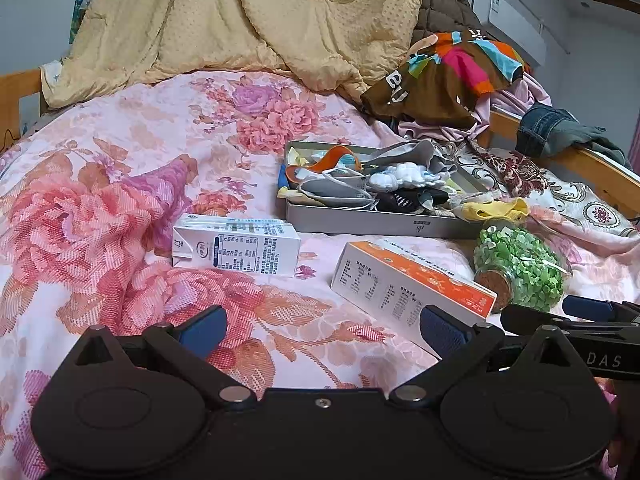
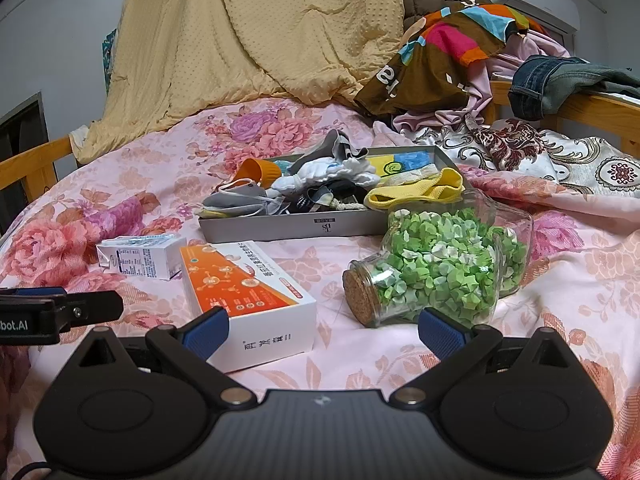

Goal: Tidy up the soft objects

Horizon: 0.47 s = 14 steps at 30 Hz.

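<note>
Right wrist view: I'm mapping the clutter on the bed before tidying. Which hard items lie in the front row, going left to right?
Milk carton → orange-and-white box → corked glass jar of green paper stars. The grey tray of soft items sits behind them.

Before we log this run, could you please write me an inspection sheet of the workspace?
Surface: floral bedsheet, rumpled.
Job's things: grey tray heaped with socks and masks; yellow sock drapes over its rim.
Clutter: milk carton, orange box, corked jar of green stars, all lying flat.
Grippers: left hand-held gripper and right hand-held gripper open, empty.
Cables: nothing seen.
Surroundings: beige quilt, clothes pile, jeans on the bed rail.
</note>
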Motion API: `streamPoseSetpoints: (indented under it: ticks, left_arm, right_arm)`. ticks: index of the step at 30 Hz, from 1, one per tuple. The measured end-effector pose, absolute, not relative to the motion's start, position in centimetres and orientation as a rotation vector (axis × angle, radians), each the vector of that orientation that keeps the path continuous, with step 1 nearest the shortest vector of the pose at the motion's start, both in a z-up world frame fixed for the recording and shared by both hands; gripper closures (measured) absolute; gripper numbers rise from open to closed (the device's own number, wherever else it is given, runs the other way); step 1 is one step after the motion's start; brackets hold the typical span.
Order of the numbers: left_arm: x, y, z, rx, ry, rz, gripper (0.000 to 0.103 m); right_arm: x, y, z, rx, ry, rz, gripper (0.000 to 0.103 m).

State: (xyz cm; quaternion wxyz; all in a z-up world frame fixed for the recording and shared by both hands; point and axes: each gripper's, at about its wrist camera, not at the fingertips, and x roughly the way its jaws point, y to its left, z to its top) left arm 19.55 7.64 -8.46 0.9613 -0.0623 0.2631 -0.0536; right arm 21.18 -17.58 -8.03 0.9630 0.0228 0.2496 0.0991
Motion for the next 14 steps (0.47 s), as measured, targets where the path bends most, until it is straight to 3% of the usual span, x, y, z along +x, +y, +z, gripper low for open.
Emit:
streamPoseSetpoints:
  ticks: [14]
  left_arm:
    - [19.20, 7.89, -8.21, -0.143, 0.529, -0.121, 0.001]
  right_arm:
    - [21.14, -17.61, -8.02, 0.047, 0.505, 0.204, 0.000]
